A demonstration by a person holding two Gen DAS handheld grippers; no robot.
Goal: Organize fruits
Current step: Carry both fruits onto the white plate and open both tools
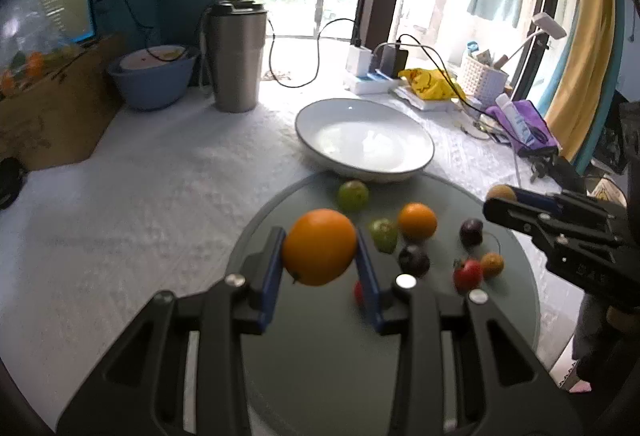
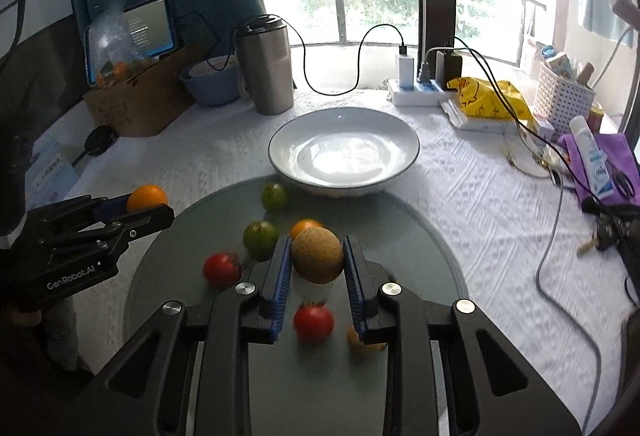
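Observation:
My left gripper (image 1: 320, 248) is shut on a large orange (image 1: 319, 246), held above the grey round tray (image 1: 320, 356). It also shows in the right wrist view (image 2: 150, 201) at the left. My right gripper (image 2: 317, 256) is shut on a tan round fruit (image 2: 317, 255), above the tray (image 2: 168, 276). On the tray lie green fruits (image 1: 353, 195), a smaller orange (image 1: 417, 222), dark plums (image 1: 414, 260), red tomatoes (image 2: 314, 321) and a small orange fruit (image 1: 492, 264). An empty white bowl (image 2: 344, 151) stands just beyond the tray.
A steel tumbler (image 2: 266, 69) and a blue bowl (image 2: 210, 79) stand behind the white bowl. A cardboard box (image 2: 140, 99) is at the left. A power strip (image 2: 416, 89) with cables, a yellow bag (image 2: 488, 99), a white basket (image 2: 562, 95) and purple cloth (image 2: 600, 159) fill the right.

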